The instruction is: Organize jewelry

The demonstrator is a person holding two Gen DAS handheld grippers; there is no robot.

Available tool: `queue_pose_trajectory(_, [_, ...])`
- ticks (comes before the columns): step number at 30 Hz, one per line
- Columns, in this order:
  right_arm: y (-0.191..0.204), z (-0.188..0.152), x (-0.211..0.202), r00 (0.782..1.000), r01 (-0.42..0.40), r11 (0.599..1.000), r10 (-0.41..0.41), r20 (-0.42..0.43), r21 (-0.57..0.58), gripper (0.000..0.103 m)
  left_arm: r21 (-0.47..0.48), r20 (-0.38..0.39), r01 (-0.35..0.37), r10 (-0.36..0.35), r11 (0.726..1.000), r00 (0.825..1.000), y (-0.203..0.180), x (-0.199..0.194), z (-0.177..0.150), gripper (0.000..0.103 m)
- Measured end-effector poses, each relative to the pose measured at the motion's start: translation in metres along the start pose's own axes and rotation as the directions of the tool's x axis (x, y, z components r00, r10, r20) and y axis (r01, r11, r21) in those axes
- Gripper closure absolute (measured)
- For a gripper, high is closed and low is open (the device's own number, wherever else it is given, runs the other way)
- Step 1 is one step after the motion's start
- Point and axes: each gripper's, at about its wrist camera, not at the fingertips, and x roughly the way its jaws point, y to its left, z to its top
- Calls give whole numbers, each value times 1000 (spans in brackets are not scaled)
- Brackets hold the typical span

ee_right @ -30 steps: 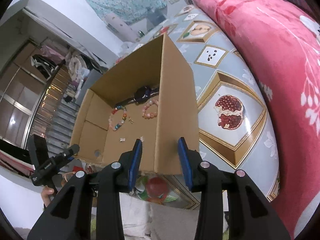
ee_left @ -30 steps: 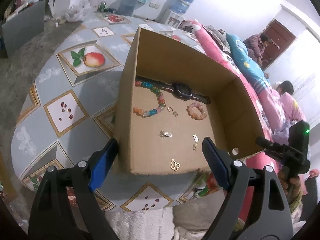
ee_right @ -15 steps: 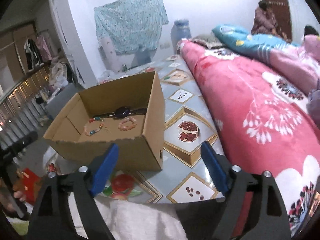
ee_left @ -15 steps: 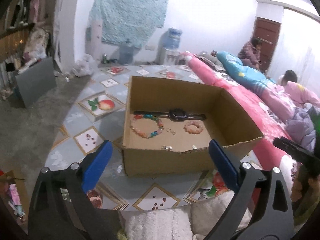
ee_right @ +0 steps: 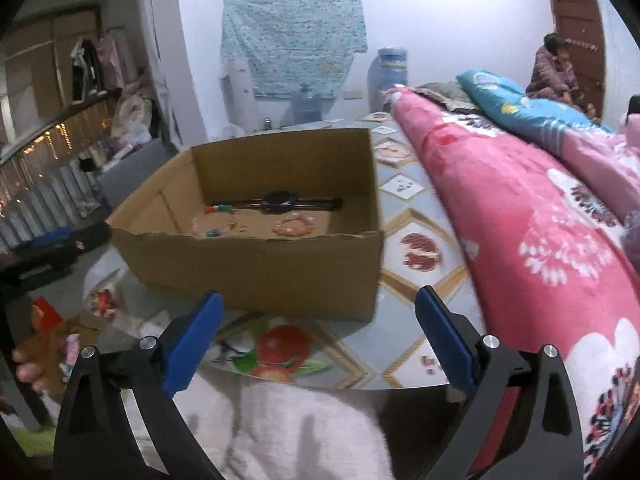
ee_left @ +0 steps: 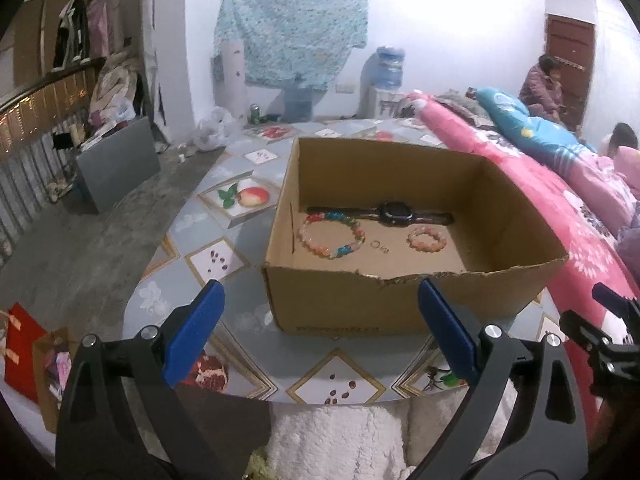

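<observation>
An open cardboard box (ee_left: 400, 304) stands on the patterned round table (ee_left: 208, 256). Inside lie a black watch (ee_left: 394, 213), a multicoloured bead bracelet (ee_left: 332, 236), a pink bead bracelet (ee_left: 426, 239) and a small ring (ee_left: 376, 244). My left gripper (ee_left: 320, 328) is open and empty, held back in front of the box's near wall. In the right wrist view the box (ee_right: 256, 268) shows with the watch (ee_right: 280, 201) and pink bracelet (ee_right: 294, 225). My right gripper (ee_right: 318, 332) is open and empty, in front of the box's near right corner.
A pink floral quilt (ee_right: 540, 240) borders the table on the right. Two people (ee_left: 544, 84) sit at the far right. A grey cabinet (ee_left: 116, 164) and clutter stand on the floor at left. White fluffy fabric (ee_right: 288, 432) lies below the grippers.
Both grippers have pulled back and tilted up from over the box to a low frontal view. The right gripper's jaws have opened wide.
</observation>
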Motion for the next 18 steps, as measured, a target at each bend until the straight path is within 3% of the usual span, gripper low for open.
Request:
queue_pose_trajectory(8, [7, 1, 3, 1000, 8, 1000, -8, 2, 25, 9, 63, -18, -24, 25, 998, 1000, -15, 4, -3, 10])
queue_pose_trajectory(14, [10, 4, 2, 1000, 19, 999, -20, 23, 36, 7, 58, -64, -3, 7, 998, 998, -25, 11, -5, 10])
queue_pose_trajectory(18, [6, 8, 11, 997, 63, 997, -61, -45, 44, 7, 80, -107, -6, 14, 997, 994, -36, 19, -8, 10])
